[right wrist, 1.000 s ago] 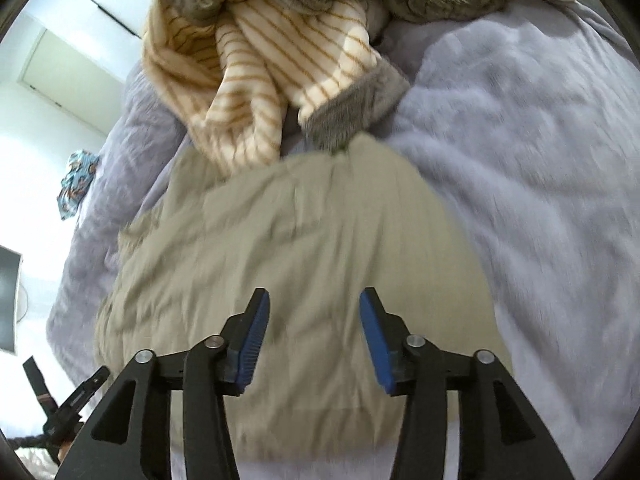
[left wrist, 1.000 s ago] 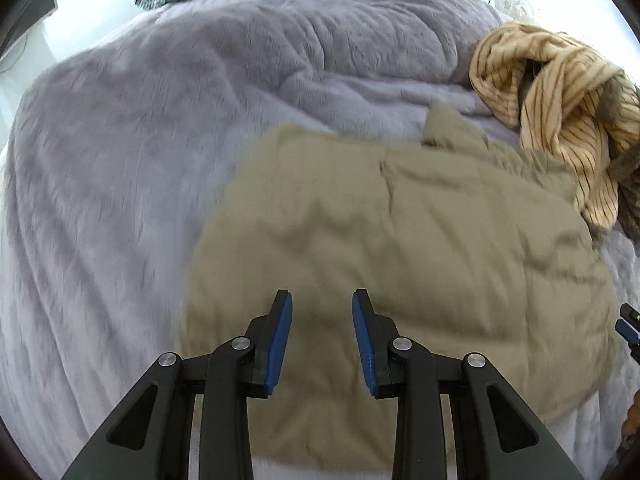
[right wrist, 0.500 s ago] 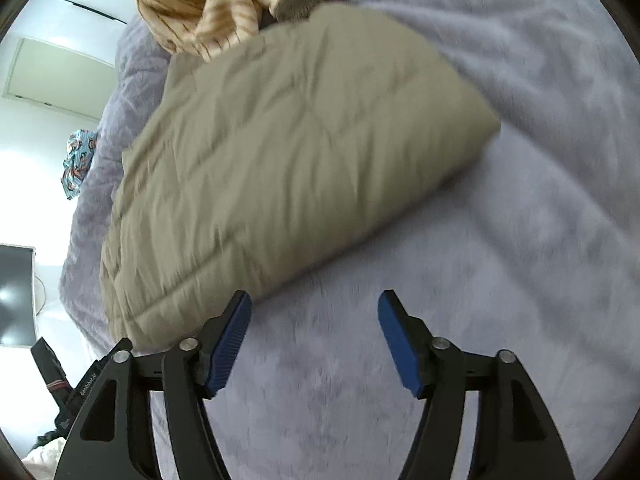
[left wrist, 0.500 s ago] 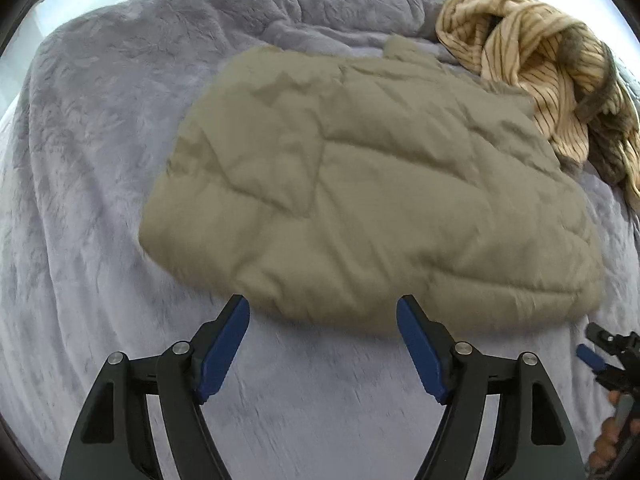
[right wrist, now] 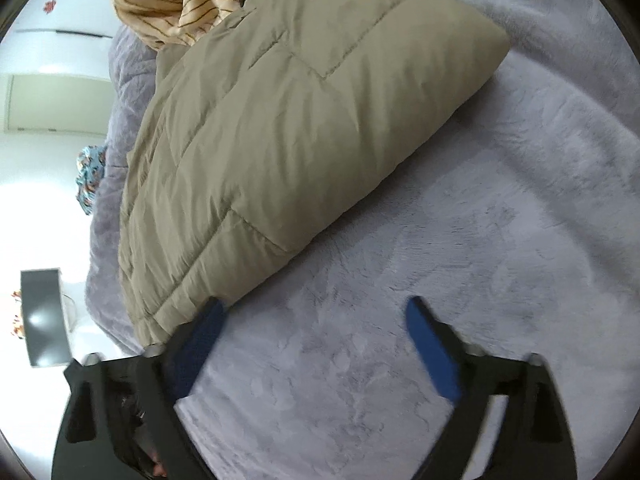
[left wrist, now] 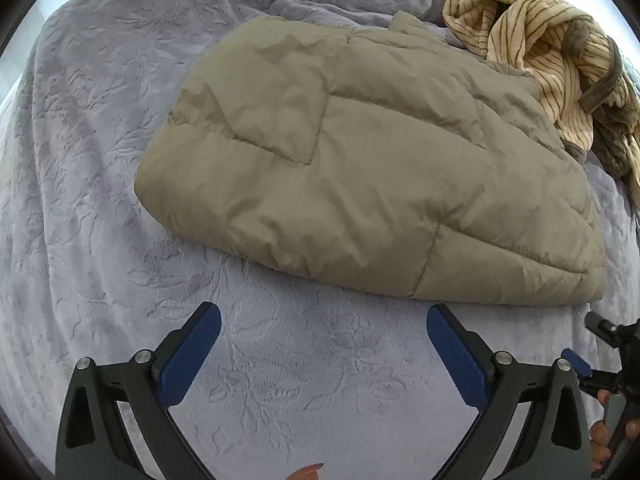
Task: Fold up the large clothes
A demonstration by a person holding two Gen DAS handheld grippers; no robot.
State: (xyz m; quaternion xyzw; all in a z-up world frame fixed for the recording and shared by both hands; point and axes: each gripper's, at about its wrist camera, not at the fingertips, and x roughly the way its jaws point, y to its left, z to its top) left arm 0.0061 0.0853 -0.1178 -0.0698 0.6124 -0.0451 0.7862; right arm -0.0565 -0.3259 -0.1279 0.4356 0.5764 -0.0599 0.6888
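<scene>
A khaki quilted jacket (left wrist: 360, 160) lies folded into a flat bundle on the grey plush bedspread (left wrist: 80, 200). It also shows in the right wrist view (right wrist: 280, 128). My left gripper (left wrist: 323, 320) is open and empty, held just short of the jacket's near edge. My right gripper (right wrist: 314, 308) is open and empty over bare bedspread (right wrist: 480, 280), its left finger next to the jacket's near corner. The right gripper's tip shows at the far right of the left wrist view (left wrist: 600, 360).
A striped cream and brown garment (left wrist: 540, 48) is piled beyond the jacket at the right, also in the right wrist view (right wrist: 180, 4). A patterned blue cloth (right wrist: 90, 176) lies at the bed's far edge. A dark screen (right wrist: 44, 316) stands beside the bed.
Both grippers opened wide and drew back off the jacket toward the near side of the bed. The jacket now lies folded, away from the fingers.
</scene>
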